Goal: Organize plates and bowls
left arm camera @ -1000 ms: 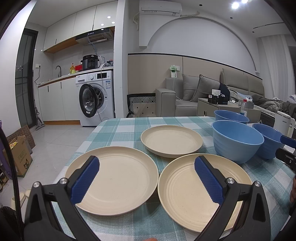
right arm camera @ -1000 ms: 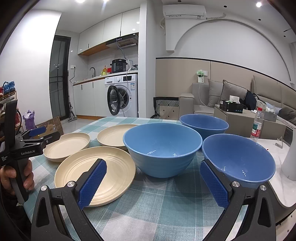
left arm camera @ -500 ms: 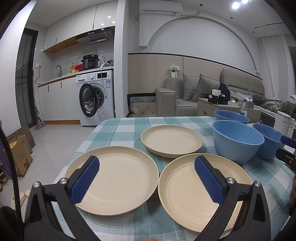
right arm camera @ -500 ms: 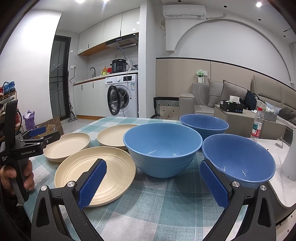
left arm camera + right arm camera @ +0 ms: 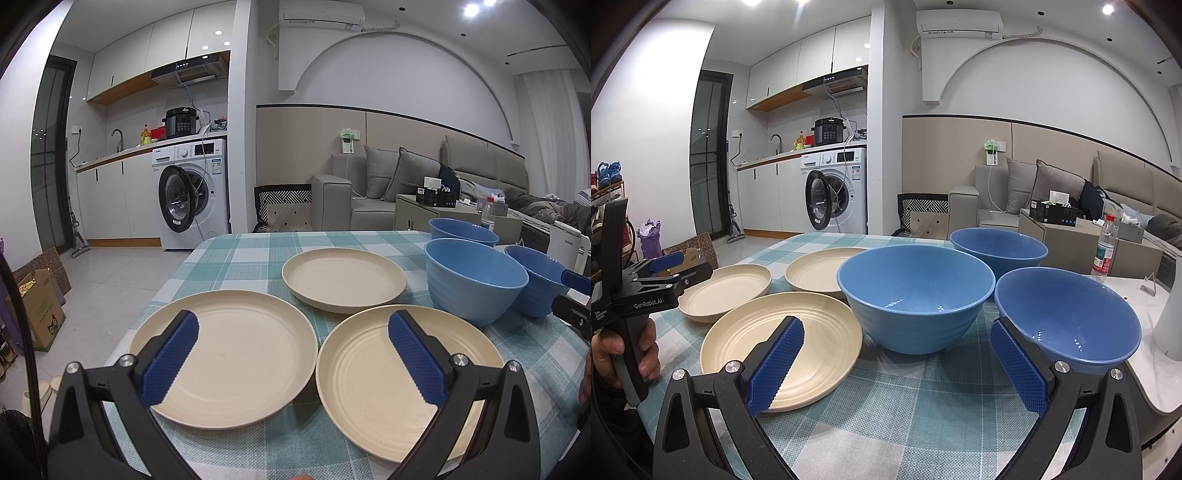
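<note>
- Three cream plates lie flat on a table covered with a teal and white checked cloth. None is stacked on another.
- The near left plate and the near right plate, which has ridged rings inside, sit side by side with rims almost touching. The far plate lies behind the gap between them.
- Three blue bowls stand upright to the right of the plates. The middle bowl is just beside the ridged plate's rim. The far bowl stands behind it, and the near right bowl sits close to the table's right edge.
- All the plates and bowls are empty.
- The left gripper hovers low over the two near plates, its blue ridged pads spread wide apart, holding nothing. In the right wrist view it appears at the far left, with a person's hand wrapped around its black handle.
- The right gripper hangs above the cloth in front of the middle bowl, pads also spread wide, gripping nothing. Its right pad overlaps the near right bowl in the picture; whether they touch cannot be told.
- Beyond the table stand a washing machine with its door open, a grey sofa and a wall-mounted air conditioner.
- A plastic bottle stands on a white surface to the right of the bowls.
</note>
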`<state>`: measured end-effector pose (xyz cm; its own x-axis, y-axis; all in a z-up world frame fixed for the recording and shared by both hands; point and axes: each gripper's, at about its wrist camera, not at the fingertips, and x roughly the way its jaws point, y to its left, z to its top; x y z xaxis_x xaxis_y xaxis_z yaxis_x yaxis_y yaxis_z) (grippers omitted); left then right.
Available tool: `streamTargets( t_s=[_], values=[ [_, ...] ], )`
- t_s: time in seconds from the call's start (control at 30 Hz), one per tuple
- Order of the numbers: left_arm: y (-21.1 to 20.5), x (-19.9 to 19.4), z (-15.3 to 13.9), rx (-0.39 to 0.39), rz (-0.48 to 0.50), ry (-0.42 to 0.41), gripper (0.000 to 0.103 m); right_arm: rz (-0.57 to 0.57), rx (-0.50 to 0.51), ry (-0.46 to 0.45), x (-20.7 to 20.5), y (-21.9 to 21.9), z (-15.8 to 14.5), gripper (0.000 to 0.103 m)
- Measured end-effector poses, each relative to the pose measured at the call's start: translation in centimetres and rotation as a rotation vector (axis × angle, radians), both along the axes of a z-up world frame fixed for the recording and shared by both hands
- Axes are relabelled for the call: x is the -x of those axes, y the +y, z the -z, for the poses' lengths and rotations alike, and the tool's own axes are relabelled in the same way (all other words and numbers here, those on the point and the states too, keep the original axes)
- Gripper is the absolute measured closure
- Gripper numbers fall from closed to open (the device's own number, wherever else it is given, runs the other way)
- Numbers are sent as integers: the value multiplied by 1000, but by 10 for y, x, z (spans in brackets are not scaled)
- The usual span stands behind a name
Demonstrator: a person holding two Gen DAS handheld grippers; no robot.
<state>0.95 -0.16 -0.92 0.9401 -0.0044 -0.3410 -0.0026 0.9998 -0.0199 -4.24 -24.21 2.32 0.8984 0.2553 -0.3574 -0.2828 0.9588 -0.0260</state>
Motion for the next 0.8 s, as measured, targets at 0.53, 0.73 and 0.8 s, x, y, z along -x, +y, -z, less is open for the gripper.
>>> streamTargets(
  t_s=[0.53,0.73,0.8],
  values=[
    [4,3,3,1,-4,0,0,0,1,0,0,1,0,0],
    [4,3,3,1,-6,0,0,1,-2,5,0,1,1,0],
    [3,4,1,1,-7,-1,0,0,-2,3,0,-1,-1,0]
  ],
)
